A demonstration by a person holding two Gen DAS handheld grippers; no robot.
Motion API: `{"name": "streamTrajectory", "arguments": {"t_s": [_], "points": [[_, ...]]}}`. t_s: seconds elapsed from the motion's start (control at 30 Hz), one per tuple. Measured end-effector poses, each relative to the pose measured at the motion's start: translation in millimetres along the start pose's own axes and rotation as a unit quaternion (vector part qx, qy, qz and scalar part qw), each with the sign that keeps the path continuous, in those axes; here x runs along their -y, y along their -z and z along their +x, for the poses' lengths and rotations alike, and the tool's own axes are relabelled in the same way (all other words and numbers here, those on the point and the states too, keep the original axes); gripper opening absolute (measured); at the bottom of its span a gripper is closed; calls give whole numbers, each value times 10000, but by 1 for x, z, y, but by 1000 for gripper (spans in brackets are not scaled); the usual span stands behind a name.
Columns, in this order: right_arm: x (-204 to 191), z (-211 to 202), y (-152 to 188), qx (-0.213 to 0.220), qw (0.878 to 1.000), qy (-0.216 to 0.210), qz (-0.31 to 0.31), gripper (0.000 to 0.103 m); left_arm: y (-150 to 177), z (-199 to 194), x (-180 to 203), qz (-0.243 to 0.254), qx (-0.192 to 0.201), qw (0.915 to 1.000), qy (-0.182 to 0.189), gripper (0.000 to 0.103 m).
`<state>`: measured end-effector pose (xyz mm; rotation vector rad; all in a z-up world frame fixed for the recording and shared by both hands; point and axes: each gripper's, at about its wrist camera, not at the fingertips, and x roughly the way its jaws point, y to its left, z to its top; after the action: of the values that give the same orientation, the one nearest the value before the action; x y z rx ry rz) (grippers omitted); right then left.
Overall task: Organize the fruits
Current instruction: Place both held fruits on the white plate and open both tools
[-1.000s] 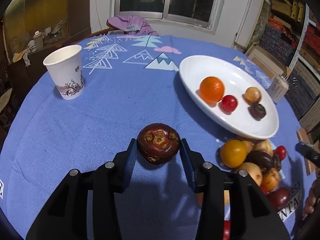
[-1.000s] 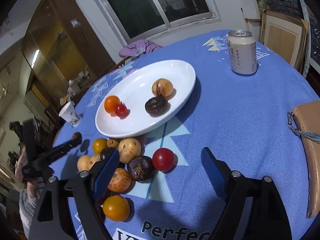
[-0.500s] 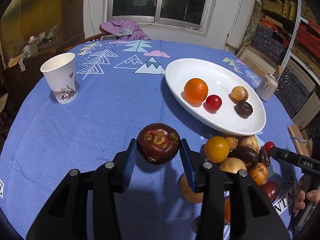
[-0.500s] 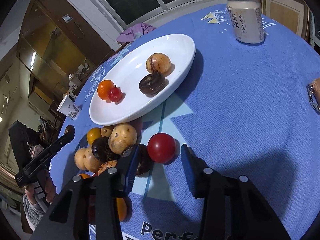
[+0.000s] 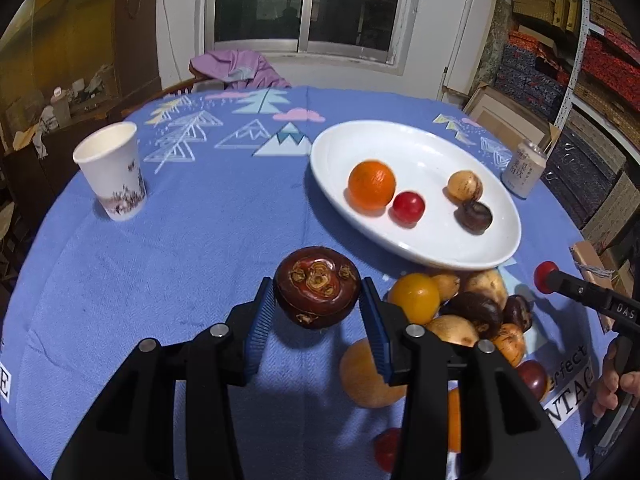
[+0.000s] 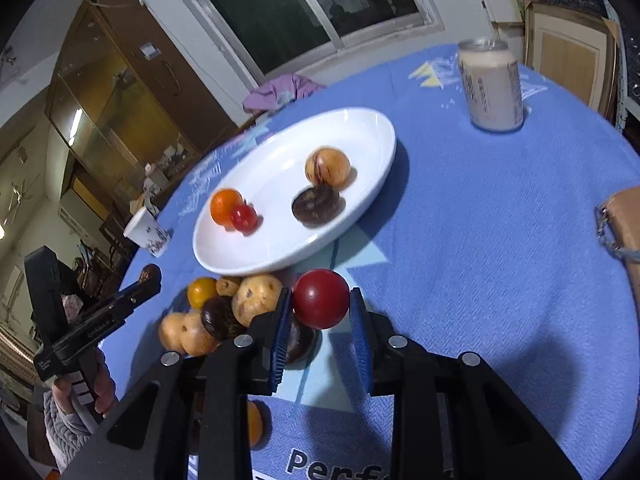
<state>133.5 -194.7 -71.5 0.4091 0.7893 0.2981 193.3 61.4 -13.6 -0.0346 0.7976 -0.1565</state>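
My left gripper [image 5: 318, 312] is shut on a dark red mangosteen [image 5: 317, 286] and holds it above the blue tablecloth, left of the fruit pile [image 5: 460, 312]. My right gripper [image 6: 320, 320] is shut on a red round fruit [image 6: 321, 298] just in front of the white plate [image 6: 360, 128]. The plate [image 5: 420, 140] holds an orange [image 5: 371, 185], a small red fruit [image 5: 408, 208], a tan fruit [image 5: 464, 186] and a dark brown fruit [image 5: 475, 216]. The pile [image 6: 224, 312] lies loose beside the plate's near edge.
A paper cup [image 5: 111, 170] stands at the left of the table. A drink can [image 6: 491, 88] stands beyond the plate at the right. A tan pouch [image 6: 624, 224] lies at the table's right edge. A purple cloth [image 5: 236, 68] hangs at the far edge.
My right gripper has closed on the red fruit and lifted it from the pile. My left gripper keeps the mangosteen and has drawn back from the plate.
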Motion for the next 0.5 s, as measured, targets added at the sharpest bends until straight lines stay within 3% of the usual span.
{"name": "streamTrajectory", "arguments": {"t_s": [0.27,0.37,0.5], "points": [[-34,-33,-76,627,9975,-206,-251,29,-74,-21,50,352,355,9986,185,43],[-48,-19,-107,659,9970,-121,-381,29,-103,-9,66,404,438,9980,229,43],[-51,28,-130,444,9984,4,-361,29,-122,28,70,365,261,9989,131,43]]}}
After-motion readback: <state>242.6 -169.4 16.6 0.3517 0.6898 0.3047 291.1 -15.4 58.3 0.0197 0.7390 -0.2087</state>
